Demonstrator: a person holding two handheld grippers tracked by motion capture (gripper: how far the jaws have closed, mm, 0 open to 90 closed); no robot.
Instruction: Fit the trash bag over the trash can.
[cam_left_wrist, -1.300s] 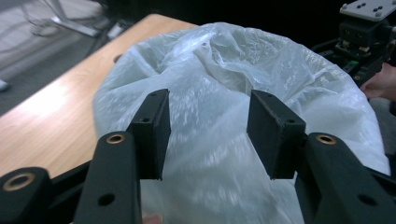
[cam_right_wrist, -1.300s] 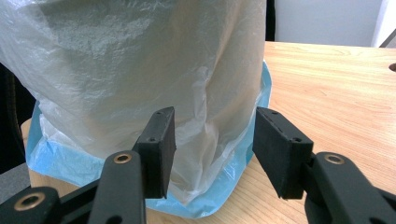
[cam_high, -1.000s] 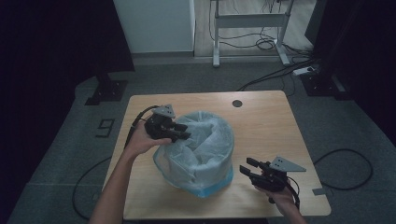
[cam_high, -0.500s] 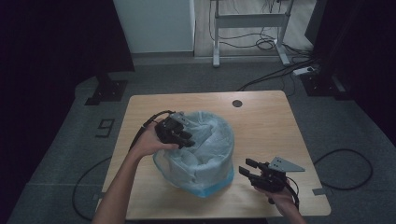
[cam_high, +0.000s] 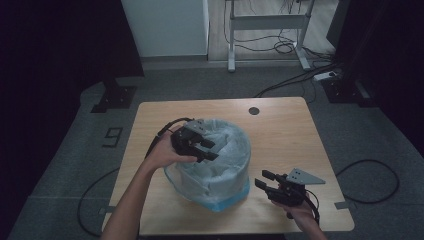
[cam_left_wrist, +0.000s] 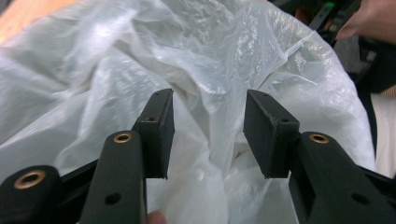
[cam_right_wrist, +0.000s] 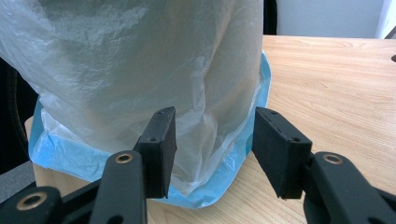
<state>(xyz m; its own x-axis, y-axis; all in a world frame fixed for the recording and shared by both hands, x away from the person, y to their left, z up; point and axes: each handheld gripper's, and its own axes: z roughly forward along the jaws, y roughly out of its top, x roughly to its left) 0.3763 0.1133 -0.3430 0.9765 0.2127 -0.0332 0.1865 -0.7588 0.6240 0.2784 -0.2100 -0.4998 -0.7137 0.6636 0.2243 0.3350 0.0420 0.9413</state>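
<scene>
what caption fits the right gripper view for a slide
Open right tool faces the white plastic liner bag draped over a blue bin on the wooden table

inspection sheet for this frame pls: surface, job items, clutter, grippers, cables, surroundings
Surface: light wooden table, with a round dark hole near its far edge.
Job's things: bin lined with a white plastic bag; blue liner edge at its base.
Clutter: nothing seen.
Grippers: left gripper over the bin mouth, jaws apart and just been opening, bag film between them but not pinched. Right gripper beside the bin's base, jaws open, touching nothing.
Cables: gripper cable on the table; more on the floor.
Surroundings: grey floor, desk frame, a "9" floor mark.
</scene>
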